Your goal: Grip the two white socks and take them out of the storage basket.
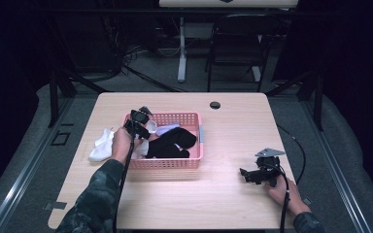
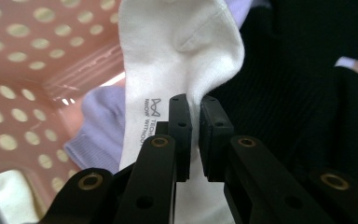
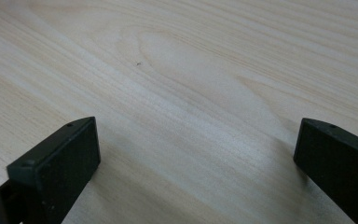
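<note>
A pink perforated basket (image 1: 165, 164) stands on the table's left half and holds black socks (image 1: 172, 143) and lighter ones. My left gripper (image 1: 138, 127) reaches into the basket's left end. In the left gripper view, my left gripper (image 2: 195, 105) is shut on a white sock (image 2: 177, 51) with grey print, its cloth pinched between the pads. A lilac sock (image 2: 100, 126) lies to its left and black socks (image 2: 279, 102) to its right. My right gripper (image 1: 246, 174) rests low at the table's right front. There my right gripper (image 3: 198, 140) stands open over bare wood (image 3: 191, 70).
White socks (image 1: 102, 145) lie on the table just left of the basket. The basket wall (image 2: 28, 70) rises close beside the left gripper. A round cable hole (image 1: 215, 105) sits near the table's far edge. A dark chair (image 1: 238, 43) stands behind the table.
</note>
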Demonstrator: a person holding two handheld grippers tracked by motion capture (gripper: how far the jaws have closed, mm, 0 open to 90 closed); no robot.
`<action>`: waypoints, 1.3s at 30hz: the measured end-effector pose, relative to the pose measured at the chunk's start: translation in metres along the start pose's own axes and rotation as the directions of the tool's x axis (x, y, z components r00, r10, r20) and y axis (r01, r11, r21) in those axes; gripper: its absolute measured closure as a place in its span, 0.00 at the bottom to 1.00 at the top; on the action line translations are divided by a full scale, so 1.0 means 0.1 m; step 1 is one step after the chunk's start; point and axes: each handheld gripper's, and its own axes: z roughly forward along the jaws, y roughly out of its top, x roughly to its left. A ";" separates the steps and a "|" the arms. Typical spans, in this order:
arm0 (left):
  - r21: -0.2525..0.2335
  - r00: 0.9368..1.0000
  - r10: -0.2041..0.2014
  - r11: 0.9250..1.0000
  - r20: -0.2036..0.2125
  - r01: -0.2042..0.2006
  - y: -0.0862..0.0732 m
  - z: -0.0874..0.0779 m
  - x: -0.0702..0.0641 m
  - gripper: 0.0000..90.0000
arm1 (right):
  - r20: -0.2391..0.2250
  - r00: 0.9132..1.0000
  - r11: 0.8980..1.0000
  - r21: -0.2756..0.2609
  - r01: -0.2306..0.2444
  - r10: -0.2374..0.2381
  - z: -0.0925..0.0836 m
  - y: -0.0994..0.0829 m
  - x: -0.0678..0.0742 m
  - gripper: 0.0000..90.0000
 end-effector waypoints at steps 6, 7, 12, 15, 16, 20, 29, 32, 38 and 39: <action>-0.044 1.000 0.020 0.999 -0.009 -0.021 -0.03 -0.20 0.00 0.94 | 0.000 1.000 1.000 0.000 0.000 0.000 0.00 0.00 0.00 0.00; -0.044 1.000 0.020 0.999 -0.009 -0.021 -0.03 -0.20 0.00 0.94 | 0.000 1.000 1.000 0.000 0.000 0.000 0.00 0.00 0.00 0.00; -0.096 0.999 0.036 0.995 -0.012 -0.037 -0.03 -0.42 -0.02 0.94 | 0.000 1.000 1.000 0.000 0.000 0.000 0.00 0.00 0.00 0.00; -0.115 0.999 0.051 0.992 -0.015 -0.052 -0.01 -0.53 -0.05 0.94 | -0.002 1.000 1.000 0.001 0.001 -0.001 0.00 0.00 0.00 0.00; -0.121 0.998 0.057 0.991 -0.016 -0.058 -0.01 -0.56 -0.07 0.94 | -0.002 1.000 1.000 0.001 0.001 -0.001 0.00 0.00 0.00 0.00; -0.141 0.998 0.066 0.988 -0.009 -0.067 0.01 -0.66 -0.09 0.94 | 0.000 1.000 1.000 0.000 -0.001 0.001 0.00 0.00 0.00 0.00; -0.171 0.995 0.093 0.981 -0.026 -0.096 0.07 -0.87 -0.16 0.94 | -0.001 1.000 1.000 0.001 0.000 0.000 0.00 0.00 0.00 0.00; -0.179 0.994 0.104 0.978 -0.032 -0.108 0.11 -0.95 -0.18 0.94 | -0.001 1.000 1.000 0.001 0.000 0.000 0.00 0.00 0.00 0.00; -0.199 0.993 0.112 0.973 -0.031 -0.116 0.15 -1.05 -0.18 0.94 | 0.000 1.000 1.000 0.001 0.000 0.000 0.00 0.00 0.00 0.00; -0.204 0.993 0.110 0.972 -0.031 -0.114 0.16 -1.08 -0.18 0.94 | -0.001 1.000 1.000 0.001 0.000 0.000 0.00 0.00 0.00 0.00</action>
